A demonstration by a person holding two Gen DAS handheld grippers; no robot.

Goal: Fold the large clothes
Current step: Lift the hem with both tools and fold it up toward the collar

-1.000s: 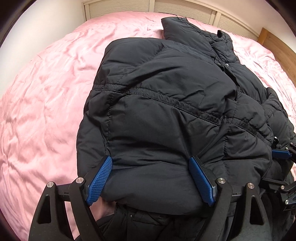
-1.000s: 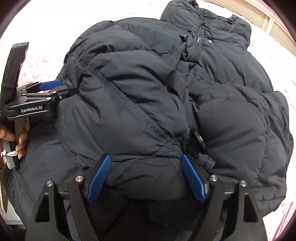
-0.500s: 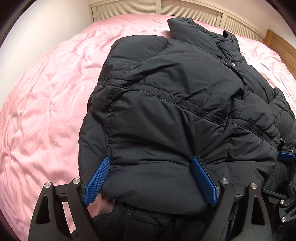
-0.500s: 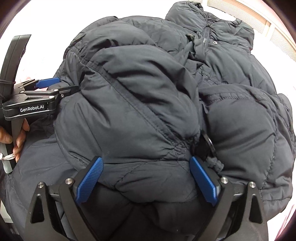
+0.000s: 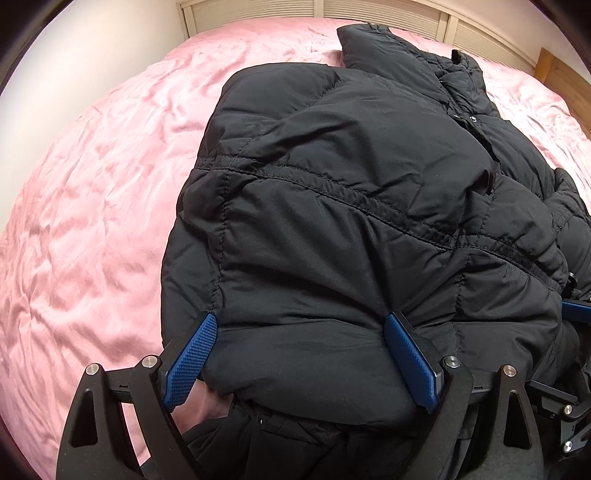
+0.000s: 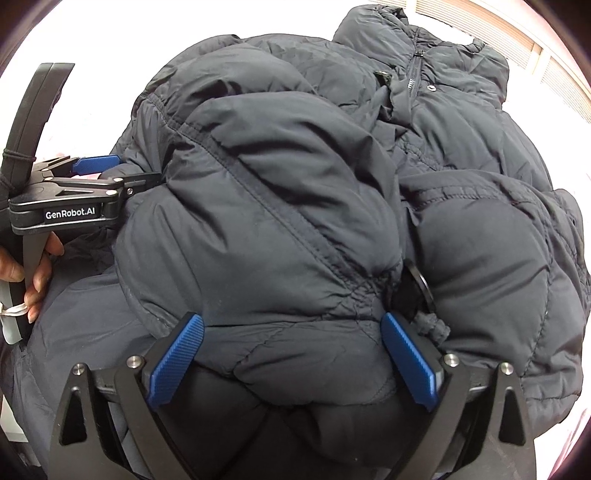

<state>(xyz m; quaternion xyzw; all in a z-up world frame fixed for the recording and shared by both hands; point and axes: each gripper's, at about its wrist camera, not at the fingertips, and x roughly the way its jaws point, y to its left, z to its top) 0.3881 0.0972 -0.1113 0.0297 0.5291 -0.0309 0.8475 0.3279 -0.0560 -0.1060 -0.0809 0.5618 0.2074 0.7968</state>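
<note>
A large black puffer jacket lies bunched on a pink bed, its collar at the far end. My left gripper is open, its blue pads wide apart against the jacket's near folded edge. The jacket fills the right wrist view too. My right gripper is open, its pads spread around a puffy fold beside a black drawcord toggle. The left gripper also shows at the left of the right wrist view, pushed against the jacket's side.
The pink sheet spreads wide to the left of the jacket. A slatted white headboard and wall stand at the far end. A wooden panel is at the far right. A hand holds the left gripper's handle.
Both grippers stay open against the jacket. The views have shifted slightly forward and the jacket's near fold sits a little deeper between the pads.
</note>
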